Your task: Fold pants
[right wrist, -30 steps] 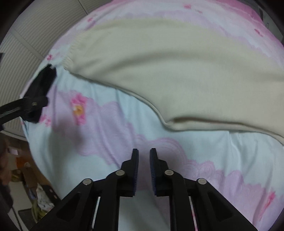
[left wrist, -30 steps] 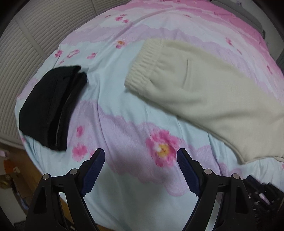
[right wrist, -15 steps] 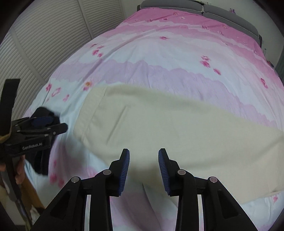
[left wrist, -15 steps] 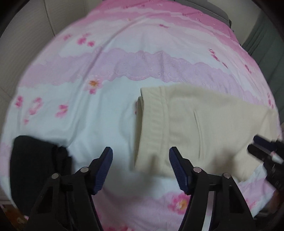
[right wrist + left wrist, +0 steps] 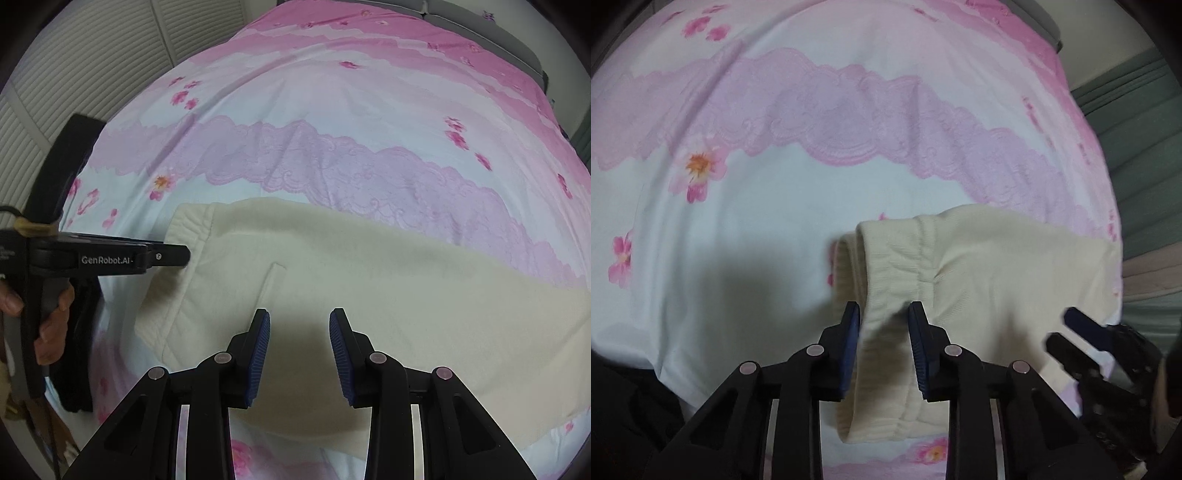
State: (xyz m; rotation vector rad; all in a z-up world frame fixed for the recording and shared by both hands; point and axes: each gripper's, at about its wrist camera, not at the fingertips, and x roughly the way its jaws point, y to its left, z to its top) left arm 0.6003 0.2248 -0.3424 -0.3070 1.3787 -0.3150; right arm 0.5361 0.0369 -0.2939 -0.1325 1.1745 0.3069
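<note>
Cream knit pants [image 5: 369,288] lie flat on the bed, waistband to the left, legs running off to the right. In the left wrist view the ribbed waistband [image 5: 886,280] sits between the fingers of my left gripper [image 5: 884,347], whose jaws stand partly closed around the fabric; the waistband's upper layer is lifted. My right gripper [image 5: 299,354] is open and hovers over the seat of the pants near their front edge. It also shows at the right of the left wrist view [image 5: 1082,332]. The left gripper shows from the side in the right wrist view [image 5: 177,254].
The bed carries a floral cover [image 5: 332,122] in pink, lilac and pale blue. A folded black garment [image 5: 77,350] lies at the bed's left edge, behind my left hand. A louvred white door [image 5: 92,55] stands at the left. A green curtain [image 5: 1137,155] hangs at the right.
Both grippers have moved in over the pants. The left gripper has narrowed its jaws around the waistband. The right gripper has opened wider and dropped closer to the fabric.
</note>
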